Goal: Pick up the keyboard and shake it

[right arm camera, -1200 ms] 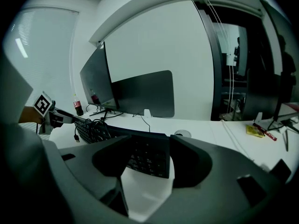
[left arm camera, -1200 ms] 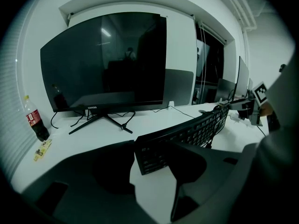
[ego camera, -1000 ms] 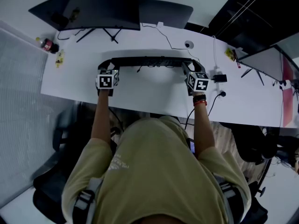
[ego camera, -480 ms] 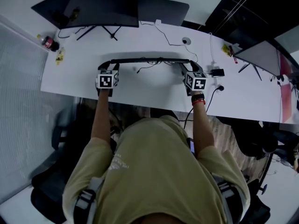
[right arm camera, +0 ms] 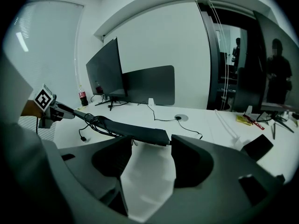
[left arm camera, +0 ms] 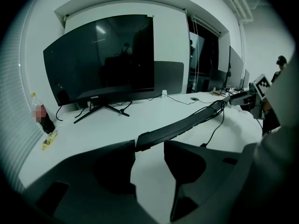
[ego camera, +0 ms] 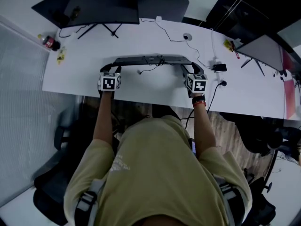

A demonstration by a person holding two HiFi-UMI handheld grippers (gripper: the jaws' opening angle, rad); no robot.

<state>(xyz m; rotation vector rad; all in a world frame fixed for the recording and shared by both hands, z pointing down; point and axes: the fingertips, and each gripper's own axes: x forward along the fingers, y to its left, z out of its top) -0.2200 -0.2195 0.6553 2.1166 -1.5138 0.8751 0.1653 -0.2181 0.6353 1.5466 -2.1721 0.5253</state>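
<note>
Desk (ego camera: pixel 150 86) free beneath raised keyboard (ego camera: pixel 150 59); monitor (ego camera: pixel 94 6) blocks beyond.

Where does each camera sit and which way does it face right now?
Head view: on the person's head, steeply down at the desk; shows torso, forearms, left gripper and right gripper, each holding an end of the keyboard.
Left gripper view: on the left gripper, along its fingers toward the monitor; keyboard runs right to the right gripper.
Right gripper view: on the right gripper, along its fingers; keyboard runs left to the left gripper.
Shared: both gripper views show the keyboard and the opposite gripper.
</note>
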